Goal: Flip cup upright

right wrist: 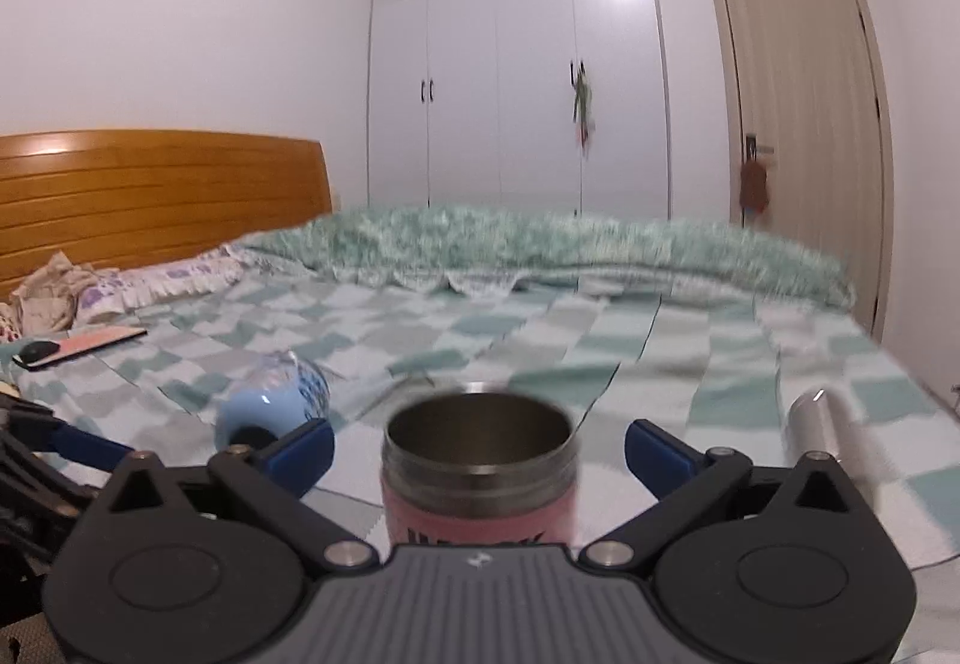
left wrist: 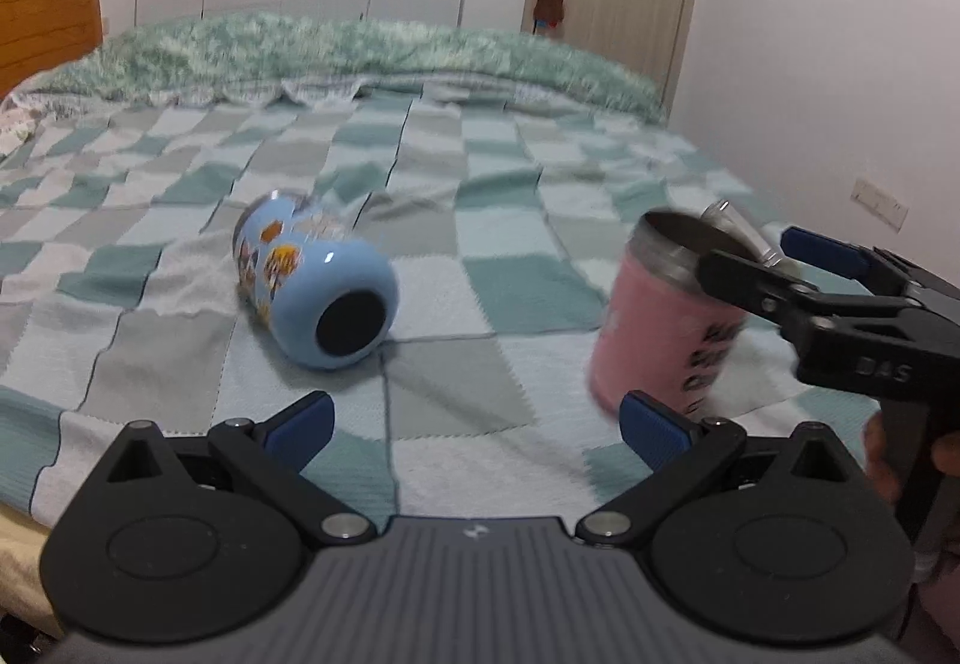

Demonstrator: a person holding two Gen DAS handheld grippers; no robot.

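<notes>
A pink cup (left wrist: 660, 334) with a steel rim stands upright on the checked blanket; in the right wrist view the pink cup (right wrist: 480, 478) sits between my right gripper's open jaws, untouched by the blue pads. My right gripper (right wrist: 480, 445) is open; it also shows in the left wrist view (left wrist: 774, 262) around the cup's rim. A light blue cartoon cup (left wrist: 315, 289) lies on its side, base toward me, also seen in the right wrist view (right wrist: 270, 406). My left gripper (left wrist: 477, 418) is open and empty, in front of both cups.
The green checked blanket (left wrist: 480, 244) covers the bed. A silver cylinder (right wrist: 822, 424) lies right of the pink cup. A phone-like item (right wrist: 78, 346) lies far left near the pillows (right wrist: 150, 280). A folded duvet (right wrist: 540, 244), wardrobe and door stand behind.
</notes>
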